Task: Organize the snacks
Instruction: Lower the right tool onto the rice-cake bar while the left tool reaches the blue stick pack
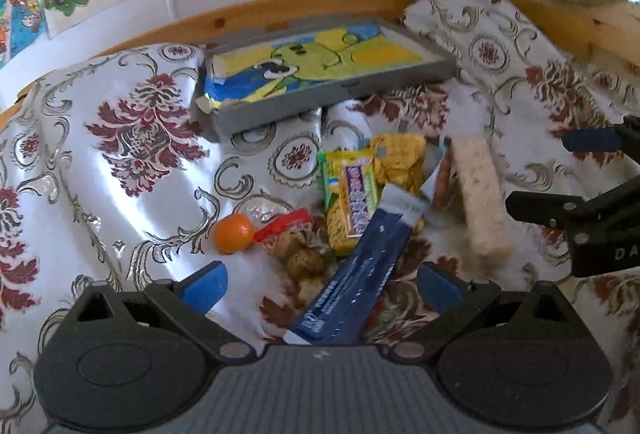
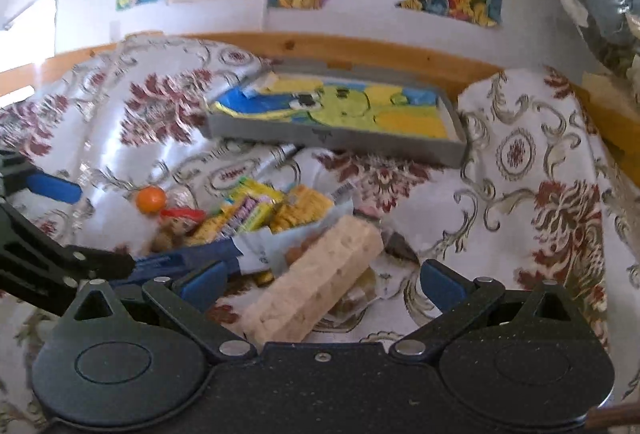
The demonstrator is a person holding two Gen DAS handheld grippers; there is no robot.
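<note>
From the left wrist camera, the left gripper (image 1: 320,284) is hanging released, its blue pads spread wide over a dark blue packet (image 1: 360,270) that is lying between them, untouched. Beyond it, the snack pile is sitting in a dip of the floral cloth (image 1: 120,154): a yellow wrapped bar (image 1: 352,198), a small orange fruit (image 1: 233,233), a red-topped clear bag of brown pieces (image 1: 296,246) and a pale rice bar (image 1: 482,198). A grey tray (image 1: 320,102) with a green-and-yellow picture is resting farther back, near the wooden rail. The right gripper (image 1: 540,174) is poking in from the right edge, jaws apart.

From the right wrist camera, the right gripper (image 2: 320,284) is also hanging released, straddling the near end of the rice bar (image 2: 316,282) without clamping it. The left gripper (image 2: 92,226) is showing at the left, beside the fruit (image 2: 150,198) and blue packet (image 2: 188,260). The tray (image 2: 332,138) is lying behind the pile.
</note>
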